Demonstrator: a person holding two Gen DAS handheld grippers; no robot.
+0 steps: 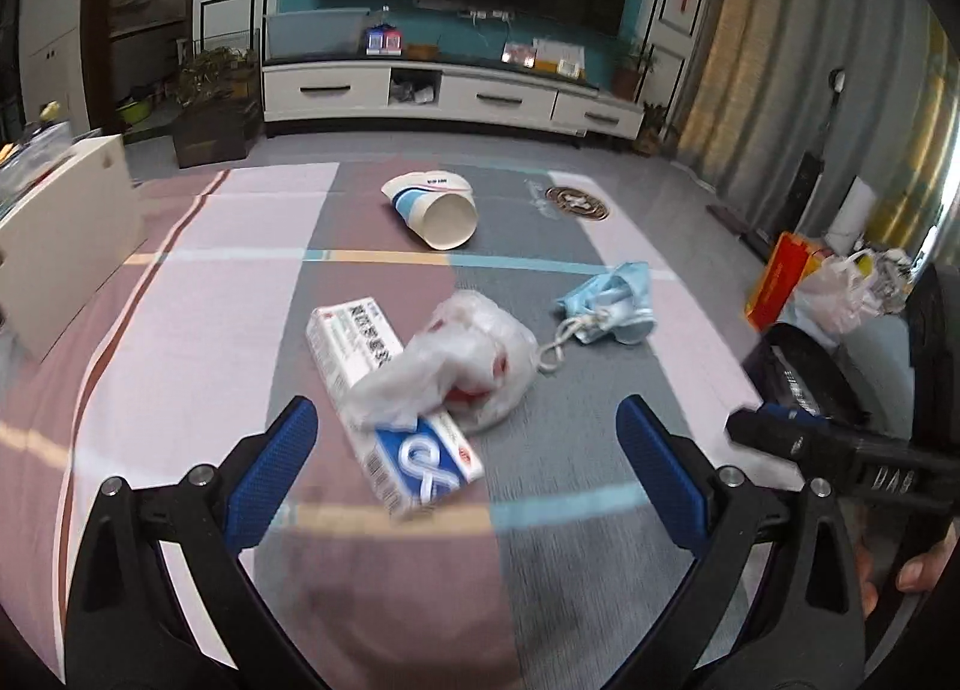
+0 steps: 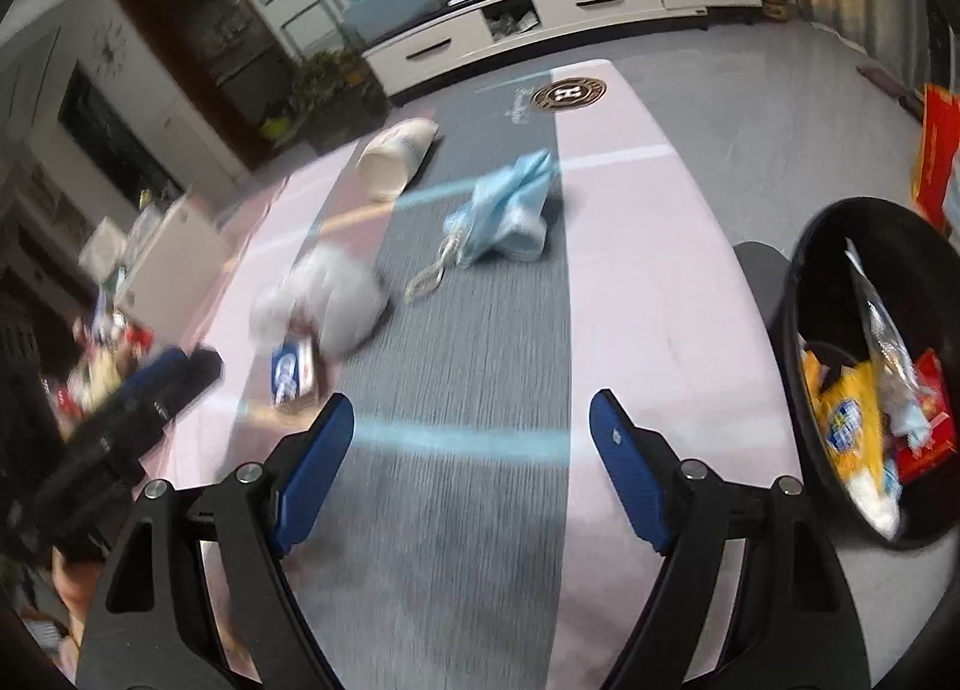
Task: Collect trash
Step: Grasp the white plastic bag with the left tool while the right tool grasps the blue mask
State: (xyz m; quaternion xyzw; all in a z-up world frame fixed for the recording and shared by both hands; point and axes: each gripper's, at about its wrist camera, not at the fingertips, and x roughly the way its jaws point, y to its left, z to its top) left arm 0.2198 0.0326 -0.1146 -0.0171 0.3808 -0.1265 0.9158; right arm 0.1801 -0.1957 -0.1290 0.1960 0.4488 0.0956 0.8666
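The worktop wears a matt woven cloth in pink, grey and brown blocks. On it, a paper cup looks smooth and slightly shiny; a thin plastic bag is crinkled and translucent; a toothpaste box is glossy printed card; a face mask is soft pleated fabric. The left claw has matt black plastic arms and textured blue pads. The bin is glossy black plastic

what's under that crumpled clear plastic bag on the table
The plastic bag lies across the middle of a white and blue carton, hiding that stretch; both carton ends stick out. Something red shows through the bag, but I cannot tell what it is.
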